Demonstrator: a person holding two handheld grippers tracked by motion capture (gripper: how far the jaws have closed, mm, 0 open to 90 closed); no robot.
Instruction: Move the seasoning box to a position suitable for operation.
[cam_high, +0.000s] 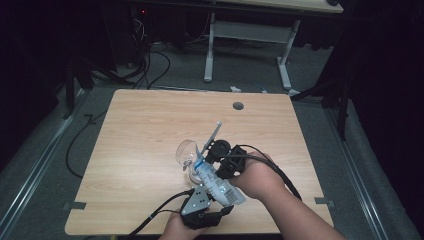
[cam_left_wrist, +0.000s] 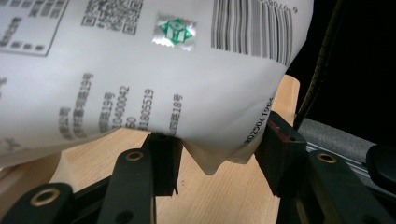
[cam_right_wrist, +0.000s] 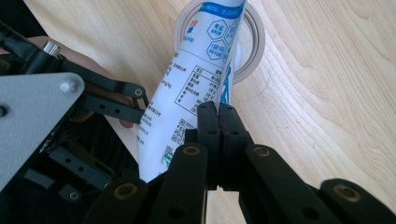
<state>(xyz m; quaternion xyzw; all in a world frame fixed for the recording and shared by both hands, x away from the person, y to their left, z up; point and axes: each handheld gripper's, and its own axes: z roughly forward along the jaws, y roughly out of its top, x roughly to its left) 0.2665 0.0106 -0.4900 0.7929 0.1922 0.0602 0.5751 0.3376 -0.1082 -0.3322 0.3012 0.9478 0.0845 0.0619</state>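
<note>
Milk pouch is hanging tilted over clear glass on table; could tip the glass. Left gripper jaws gaping beneath pouch's bottom corner: unsupported. Right gripper pinching pouch's edge; could slip, spilling.

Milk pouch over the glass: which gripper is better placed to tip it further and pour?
Left, probably. The left gripper cradles the milk pouch's raised bottom end, so lifting tilts it toward the glass; the right gripper pinches its edge, steadying.
</note>
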